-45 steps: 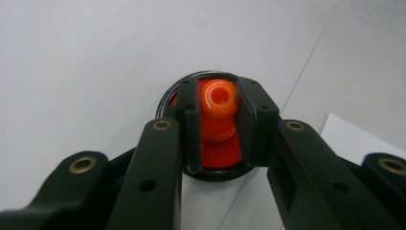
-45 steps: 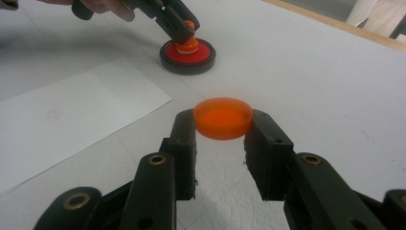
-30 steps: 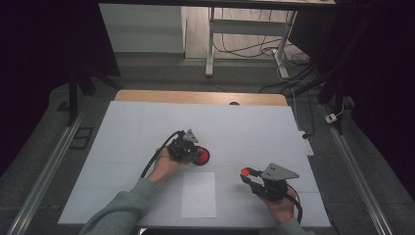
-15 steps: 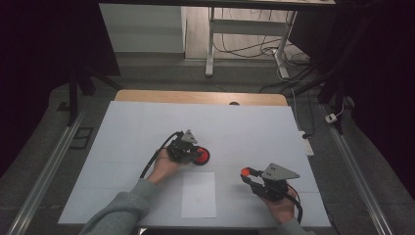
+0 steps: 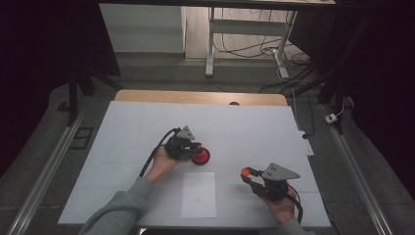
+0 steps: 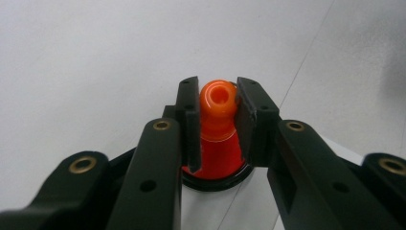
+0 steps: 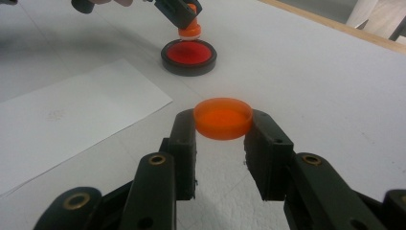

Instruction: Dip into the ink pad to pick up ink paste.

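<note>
1. pale desk (image 5: 122, 147) under dim light, floor cables behind.
2. left hand-held gripper (image 6: 218, 117) clamped on orange stamp handle (image 6: 218, 98), which stands in the red ink pad (image 7: 188, 53).
3. right hand-held gripper (image 7: 223, 129) closed on orange cap (image 7: 223, 117), held above the desk.
4. white paper (image 5: 198, 193) between the hands looks unstamped; judged: uncapped, inking under way, stamping and recapping remain.
</note>
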